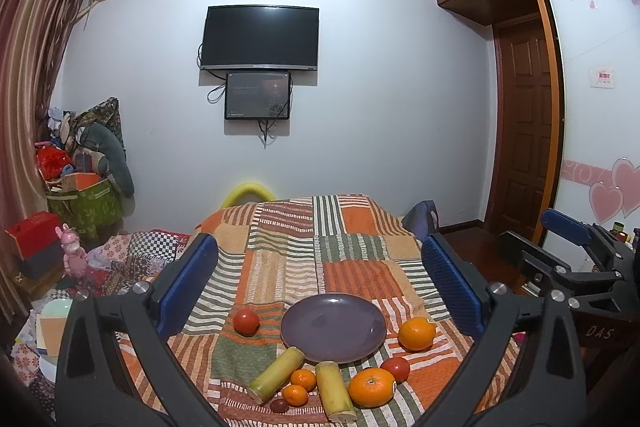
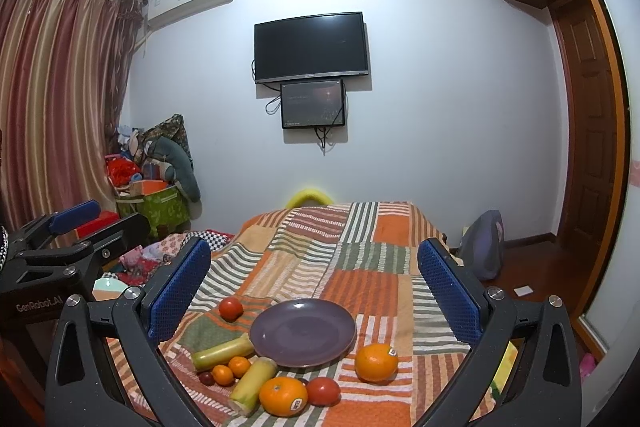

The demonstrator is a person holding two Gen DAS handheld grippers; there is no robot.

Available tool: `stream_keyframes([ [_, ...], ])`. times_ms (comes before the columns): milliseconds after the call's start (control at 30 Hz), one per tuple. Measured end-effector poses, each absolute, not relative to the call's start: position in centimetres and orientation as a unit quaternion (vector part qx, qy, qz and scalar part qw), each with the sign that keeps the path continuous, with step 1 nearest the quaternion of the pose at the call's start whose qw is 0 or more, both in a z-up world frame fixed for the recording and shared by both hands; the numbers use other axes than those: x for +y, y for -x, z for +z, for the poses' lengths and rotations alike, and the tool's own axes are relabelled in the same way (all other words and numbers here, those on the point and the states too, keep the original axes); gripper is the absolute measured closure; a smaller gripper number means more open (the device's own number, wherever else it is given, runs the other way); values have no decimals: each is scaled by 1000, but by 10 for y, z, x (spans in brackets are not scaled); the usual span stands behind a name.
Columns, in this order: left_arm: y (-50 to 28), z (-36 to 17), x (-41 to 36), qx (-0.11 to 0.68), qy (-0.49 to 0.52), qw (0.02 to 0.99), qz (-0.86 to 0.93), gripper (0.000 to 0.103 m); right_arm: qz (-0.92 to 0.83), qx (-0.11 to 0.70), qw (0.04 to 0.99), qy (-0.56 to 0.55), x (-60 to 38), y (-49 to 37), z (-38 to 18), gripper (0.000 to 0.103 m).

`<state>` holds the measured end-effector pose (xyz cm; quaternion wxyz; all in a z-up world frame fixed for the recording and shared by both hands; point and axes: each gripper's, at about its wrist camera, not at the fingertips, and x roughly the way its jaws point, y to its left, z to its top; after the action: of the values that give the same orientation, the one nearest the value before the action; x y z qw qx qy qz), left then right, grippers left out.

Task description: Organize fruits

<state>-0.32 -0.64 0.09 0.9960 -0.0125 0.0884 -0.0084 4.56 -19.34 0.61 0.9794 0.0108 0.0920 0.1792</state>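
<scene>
I hold both grippers level above the near edge of a patchwork-covered table, each with its blue-padded fingers spread wide and nothing between them. The left gripper frames the scene in its own view, touching nothing; the right gripper does the same beside it, and each shows at the other's flank, raised clear of the cloth.

Between the fingers sits a purple plate, bare. The fruit lies around it on the cloth: a tomato to its left, a large orange to its right, and a cluster at its near rim. There, two pale green cane-like pieces lie angled toward the plate, one end of each at or just under its rim. Two small mandarins rest between them, with a small dark fruit just in front. A second large orange sits touching a second tomato.

A dark television hangs on the far wall.
</scene>
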Motion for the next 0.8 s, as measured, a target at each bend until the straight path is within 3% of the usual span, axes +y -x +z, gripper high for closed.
stream_keyframes([
  [800,7,0,-4,83,14,996,-13,0,180,93,979,-13,-195,-46,7,0],
])
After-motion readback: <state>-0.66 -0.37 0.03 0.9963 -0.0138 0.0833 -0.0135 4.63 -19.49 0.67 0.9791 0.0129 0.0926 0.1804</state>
